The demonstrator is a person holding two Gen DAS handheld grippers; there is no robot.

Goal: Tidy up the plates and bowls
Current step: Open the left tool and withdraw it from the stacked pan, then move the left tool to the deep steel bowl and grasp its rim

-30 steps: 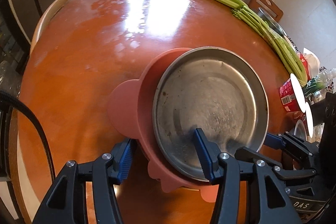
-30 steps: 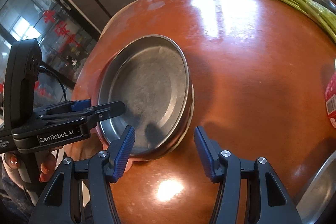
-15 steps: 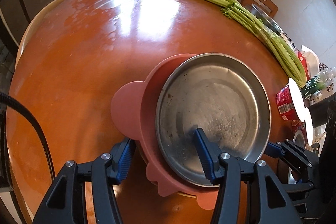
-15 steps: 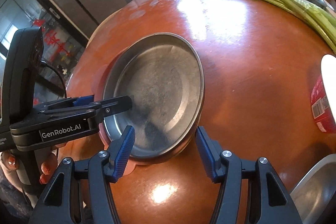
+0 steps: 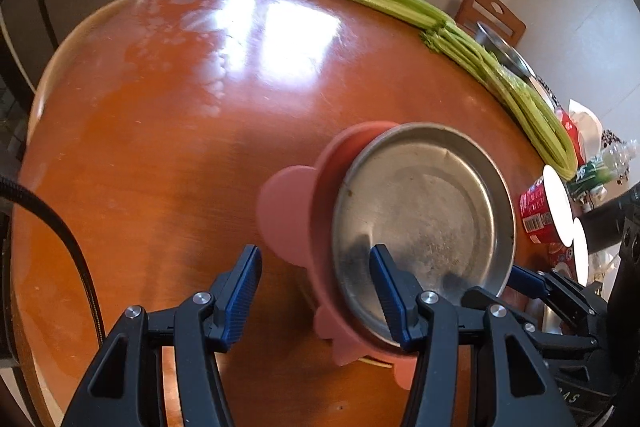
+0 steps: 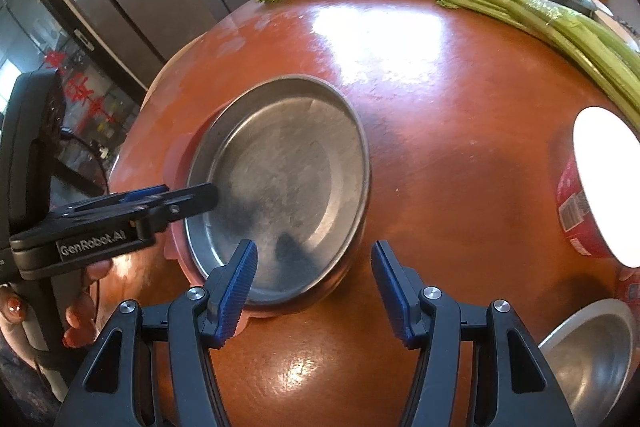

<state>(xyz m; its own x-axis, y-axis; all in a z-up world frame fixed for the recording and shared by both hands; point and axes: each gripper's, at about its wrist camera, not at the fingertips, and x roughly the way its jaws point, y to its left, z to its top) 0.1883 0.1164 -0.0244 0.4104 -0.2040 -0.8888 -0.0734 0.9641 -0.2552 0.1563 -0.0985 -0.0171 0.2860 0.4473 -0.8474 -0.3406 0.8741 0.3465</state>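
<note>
- The table [image 5: 160, 147], round and glossy red-brown, fills both views under the two grippers and carries everything named here.
- Celery [image 6: 520, 3] lies in long bunches along the table's far edge, well beyond both grippers; in the left view the celery [image 5: 400, 3] curves away to the upper right.
- The pink dish [image 5: 292, 219], with rounded ears on its rim, sits on the table just ahead of the left gripper; from the right gripper only a thin pink strip [image 6: 176, 163] shows at the plate's left side.
- The steel plate [image 5: 424, 219] rests inside the pink dish, shifted toward its right side. The same plate [image 6: 280, 187] lies just ahead and left of the right gripper.
- A steel bowl [image 6: 592, 355] sits low and to the right of the right gripper, apart from the stack.
- A red cup [image 6: 576, 211] with a white lid stands to the right of the right gripper, well apart from the plate.
- The left gripper [image 5: 316, 291] has its jaws apart and straddles the near-left rim of dish and plate: one finger outside the dish, the other over the plate's inside. Whether the pads press on the rim cannot be told.
- The right gripper [image 6: 314, 287] also has its jaws apart, across the plate's near rim, one finger over the plate and the other outside over the table, gripping nothing.
- A hand [image 6: 80, 315] holds the left gripper's handle, seen left of the right gripper.
</note>
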